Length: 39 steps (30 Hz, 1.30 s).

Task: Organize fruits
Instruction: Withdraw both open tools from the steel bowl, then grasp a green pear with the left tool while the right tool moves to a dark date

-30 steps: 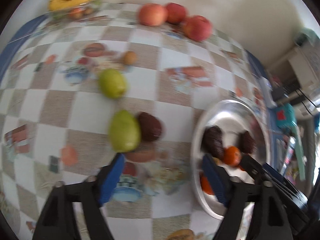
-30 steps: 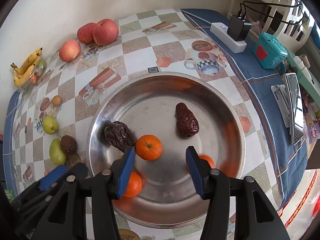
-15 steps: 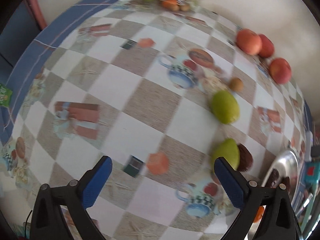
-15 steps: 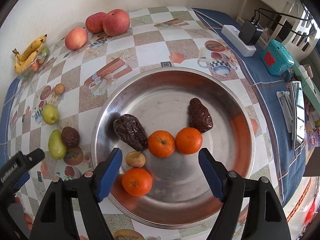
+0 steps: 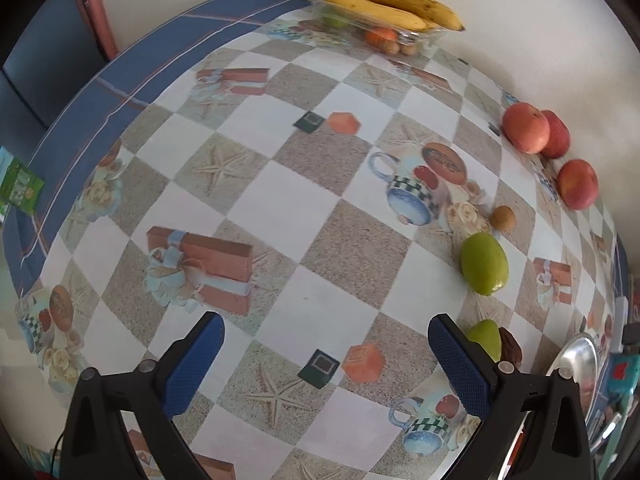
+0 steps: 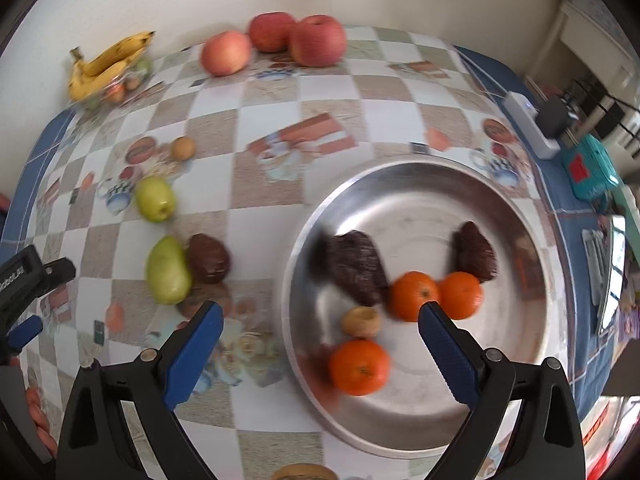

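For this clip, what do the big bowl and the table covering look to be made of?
The bowl: metal, probably stainless steel, with a polished finish; it is silver-grey and mirrors the oranges as orange smears on its wall. The table covering: likely a smooth plastic or oilcloth sheet, printed with checks, starfish, cups and gift boxes; it lies flat with a faint sheen, though coated fabric cannot be ruled out.

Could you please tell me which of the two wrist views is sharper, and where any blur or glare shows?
Left wrist view: sharp, with strong fisheye bending of the checked tablecloth. Right wrist view: motion-blurred, most on the dark wrinkled fruit and round orange tangerines; the shiny steel bowl shows smeared reflections.
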### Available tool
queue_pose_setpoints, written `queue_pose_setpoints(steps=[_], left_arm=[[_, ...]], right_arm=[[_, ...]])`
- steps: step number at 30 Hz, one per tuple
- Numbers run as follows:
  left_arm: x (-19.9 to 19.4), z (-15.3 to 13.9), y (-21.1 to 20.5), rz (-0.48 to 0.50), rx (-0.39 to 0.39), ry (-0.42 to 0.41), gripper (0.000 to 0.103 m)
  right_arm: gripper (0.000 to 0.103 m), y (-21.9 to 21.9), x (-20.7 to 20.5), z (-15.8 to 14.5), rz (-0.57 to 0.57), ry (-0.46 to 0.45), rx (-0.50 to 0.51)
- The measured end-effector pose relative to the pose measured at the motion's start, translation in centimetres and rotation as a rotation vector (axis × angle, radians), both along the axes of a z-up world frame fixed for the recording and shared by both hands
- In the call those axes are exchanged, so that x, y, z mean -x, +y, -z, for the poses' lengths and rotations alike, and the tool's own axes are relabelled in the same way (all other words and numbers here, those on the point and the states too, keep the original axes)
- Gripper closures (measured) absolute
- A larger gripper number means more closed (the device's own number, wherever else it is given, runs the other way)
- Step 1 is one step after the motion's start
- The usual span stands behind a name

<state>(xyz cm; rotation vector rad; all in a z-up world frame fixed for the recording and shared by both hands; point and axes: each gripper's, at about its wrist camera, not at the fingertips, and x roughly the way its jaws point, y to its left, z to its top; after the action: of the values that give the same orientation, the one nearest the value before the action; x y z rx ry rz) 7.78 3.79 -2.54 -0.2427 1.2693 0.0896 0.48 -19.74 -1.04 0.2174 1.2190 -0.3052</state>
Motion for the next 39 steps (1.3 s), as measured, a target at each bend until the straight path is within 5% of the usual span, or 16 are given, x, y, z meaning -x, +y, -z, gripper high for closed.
queue_pose_setpoints(steps=[9,16,20,23,33,39], left_arm=[[-1.1,1.8,-4.1,0.182,0.003,-0.002,0.000],[-2.2,2.4,-5.3,0.208,0.047,-0.032,0.000],[-2.8,2.4,-5.2,0.212,0.169,-0.033,0.000],[-2.9,2.5,-5.6,0.205,0.143,-0.021,0.003],[-2.3,3.1,-6.8,0.238,0.296,0.036,0.048],[-2.1,3.1,-7.2,0.249,0.352,0.056,0.054]], right_arm=[[0.005,1.8,-1.4,0.4,-0.034,-0.022,-0.024],[0.005,0.8,-2.3,1.0,-0.008,-0.022,-0.008],[0.005,0.3,-2.9,1.4,0.003,-0.026,-0.002],[0.005,-0.1,-3.4,1.7,0.009,-0.019,0.003],[0.005,-0.9,-3.6,1.6,0.026,-0.027,0.007],[0.005,-1.5,-3.3,1.5,0.042,-0.029,0.000]])
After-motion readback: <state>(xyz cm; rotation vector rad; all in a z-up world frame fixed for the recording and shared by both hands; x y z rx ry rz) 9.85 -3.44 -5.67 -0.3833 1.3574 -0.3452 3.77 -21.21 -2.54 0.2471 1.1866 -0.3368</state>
